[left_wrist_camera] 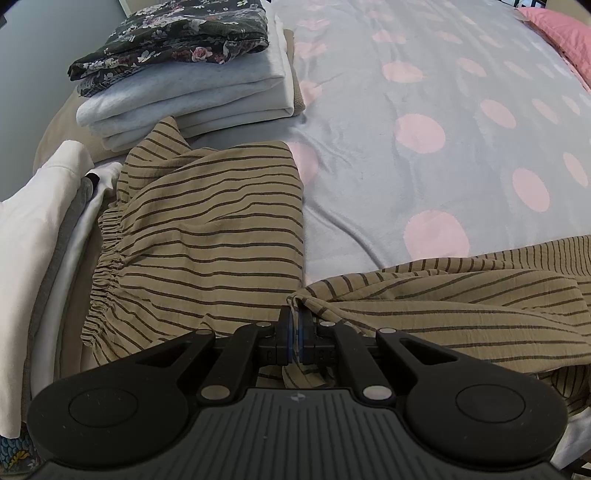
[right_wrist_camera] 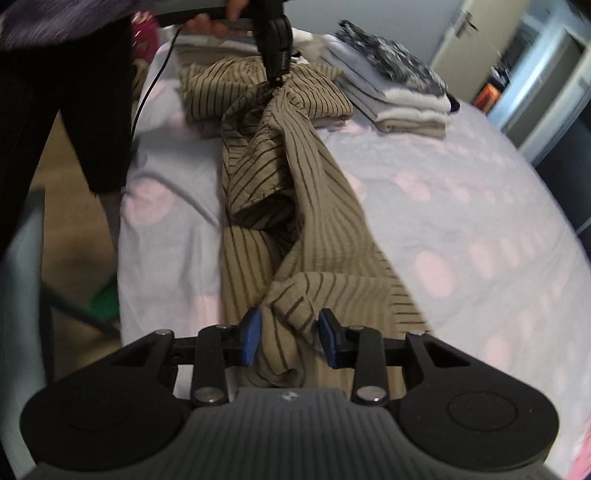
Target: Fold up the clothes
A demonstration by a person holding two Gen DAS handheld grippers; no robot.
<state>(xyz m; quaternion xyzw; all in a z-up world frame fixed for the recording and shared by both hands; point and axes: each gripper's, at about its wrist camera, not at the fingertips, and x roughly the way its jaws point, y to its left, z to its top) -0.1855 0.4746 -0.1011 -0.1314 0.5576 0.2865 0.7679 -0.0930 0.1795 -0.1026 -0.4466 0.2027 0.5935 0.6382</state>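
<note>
In the left wrist view, a pile of white and grey garments [left_wrist_camera: 40, 236] is seen at the left edge, partly overlapped by the tan striped trousers [left_wrist_camera: 207, 229], whose gathered elastic waistband lies against it. Behind them, a stack of folded pale clothes [left_wrist_camera: 192, 99] is topped by a dark floral garment [left_wrist_camera: 173, 37]. To the right, the grey blanket with pink dots [left_wrist_camera: 424, 122] is spread across the bed, and a pink pillow [left_wrist_camera: 561, 33] is seen at the far corner. The left gripper [left_wrist_camera: 295, 326] is pressed together on a fold of the trousers. No readable writing is seen.

In the right wrist view, a person's dark sleeve [right_wrist_camera: 55, 92] fills the left. The trousers are stretched along the blanket, and bunched fabric lies between the parted blue pads of the right gripper [right_wrist_camera: 290, 338].
</note>
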